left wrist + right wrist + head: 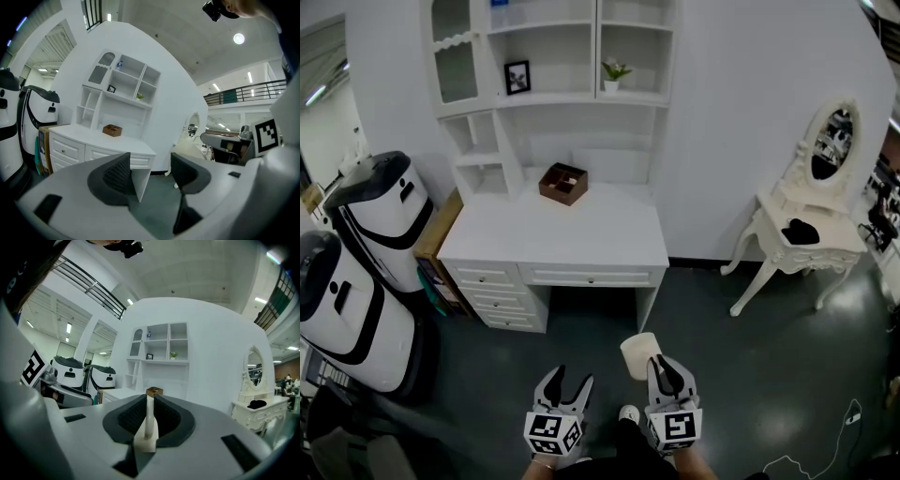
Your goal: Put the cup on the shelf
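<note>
The cup [638, 354] is in your right gripper [662, 367], low over the dark floor and well short of the desk [581, 239]. The head view shows only its pale wall and rim, and what is inside cannot be made out. In the right gripper view the cup is just a thin cream strip [149, 420] edge-on between the pads, with its body cut off below. The jaws stand narrow, clamped on that wall. Your left gripper [572, 377] sits just beside the right one, with its jaws wide apart and only floor between them [150, 164].

A brown box [563, 183] rests on the desk under the shelf [581, 98]; its inside is too dark to read. On the shelf stand a small picture frame [517, 77] and a potted plant [613, 75].
</note>
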Available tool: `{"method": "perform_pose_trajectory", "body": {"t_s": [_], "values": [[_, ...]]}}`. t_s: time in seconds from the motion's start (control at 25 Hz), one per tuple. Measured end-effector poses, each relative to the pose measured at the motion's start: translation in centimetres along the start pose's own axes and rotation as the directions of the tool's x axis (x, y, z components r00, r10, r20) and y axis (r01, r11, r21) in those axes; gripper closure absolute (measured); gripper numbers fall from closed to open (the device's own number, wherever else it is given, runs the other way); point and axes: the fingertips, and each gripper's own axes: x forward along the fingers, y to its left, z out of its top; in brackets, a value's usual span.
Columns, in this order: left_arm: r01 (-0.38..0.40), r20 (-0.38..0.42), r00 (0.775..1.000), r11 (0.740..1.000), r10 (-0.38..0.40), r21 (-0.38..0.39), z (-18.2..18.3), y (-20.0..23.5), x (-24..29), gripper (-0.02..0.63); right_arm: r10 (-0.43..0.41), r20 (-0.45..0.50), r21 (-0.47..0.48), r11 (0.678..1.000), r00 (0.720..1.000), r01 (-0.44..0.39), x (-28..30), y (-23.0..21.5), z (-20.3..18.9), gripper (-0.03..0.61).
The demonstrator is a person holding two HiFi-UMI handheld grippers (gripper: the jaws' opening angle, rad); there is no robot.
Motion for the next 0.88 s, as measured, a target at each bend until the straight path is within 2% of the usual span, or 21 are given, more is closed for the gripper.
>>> {"method": "perform_pose_trajectory", "body": {"t_s": [0.52, 0.88], "values": [[-0.117, 0.034, 0.992, 0.993, 0.118, -0.015, 3.4, 0.5, 13.2, 0.36, 0.122, 0.021, -0.026, 0.992, 0.992, -0.122, 12.4, -9.1, 0.2, 0.52], [-0.151, 0.048, 0.987, 0.988, 0.152, -0.021, 4.5, -0.5, 19.5, 0.36, 0.141, 0.051, -0.04, 0.99, 0.989, -0.139, 16.5, -14.3, 0.3, 0.522]]}}
